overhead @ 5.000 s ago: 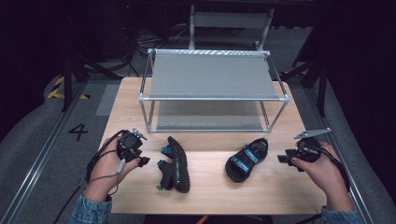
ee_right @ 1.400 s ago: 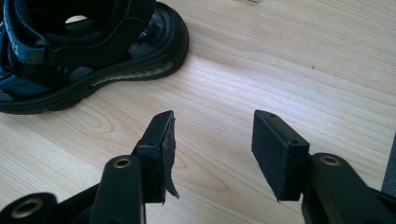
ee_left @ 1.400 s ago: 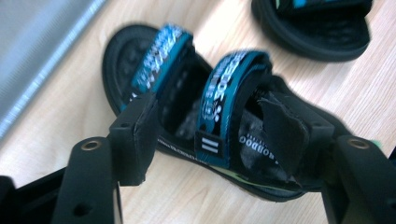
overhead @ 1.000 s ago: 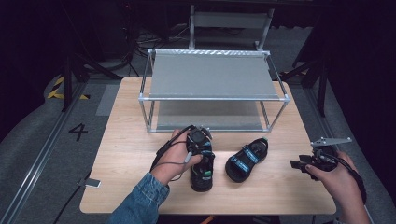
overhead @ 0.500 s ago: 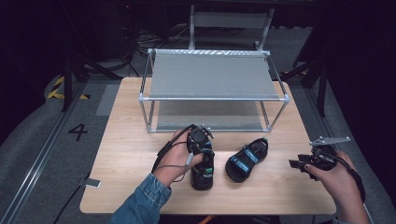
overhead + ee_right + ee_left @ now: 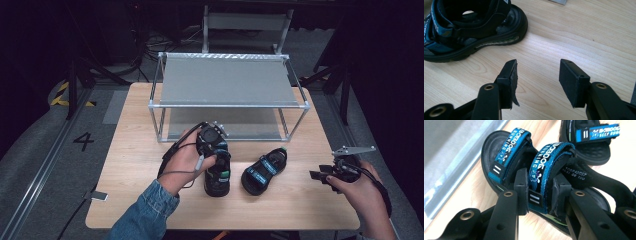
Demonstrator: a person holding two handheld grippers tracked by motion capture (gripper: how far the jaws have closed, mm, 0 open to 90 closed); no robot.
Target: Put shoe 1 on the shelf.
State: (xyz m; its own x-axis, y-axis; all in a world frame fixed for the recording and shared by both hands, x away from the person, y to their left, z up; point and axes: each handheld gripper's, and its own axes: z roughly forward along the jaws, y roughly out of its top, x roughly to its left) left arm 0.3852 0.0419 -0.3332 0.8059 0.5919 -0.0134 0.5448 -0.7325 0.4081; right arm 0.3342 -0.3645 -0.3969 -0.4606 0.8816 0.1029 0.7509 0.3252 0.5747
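High view: left gripper sits over the left sandal, pointing down at it, near the middle of the bench, a bit toward the front edge. The hand wraps the gripper body, denim sleeve coming in from the front edge. Right sandal lies just beside the left one, apart from it, toe angled toward the back right. Wire rack stands at the back half of the bench, both sandals in front of it. Right gripper is near the front right corner, well apart from both sandals, jaws pointing left across the bench.

Left gripper view: jaws clamped on the rear blue strap of the left sandal, one pad on each side, pressing the strap. Front strap is free. Sole looks tilted against the wood; can't tell if it's fully off the bench. Right sandal sits at the top right, flat on the wood. Rack shelf runs along the left.

Right gripper view: right gripper has its jaws apart, bare wood between the pads. The left pad's facing is peeling at the bottom edge. Right sandal's heel end shows top left, clear of the jaws.
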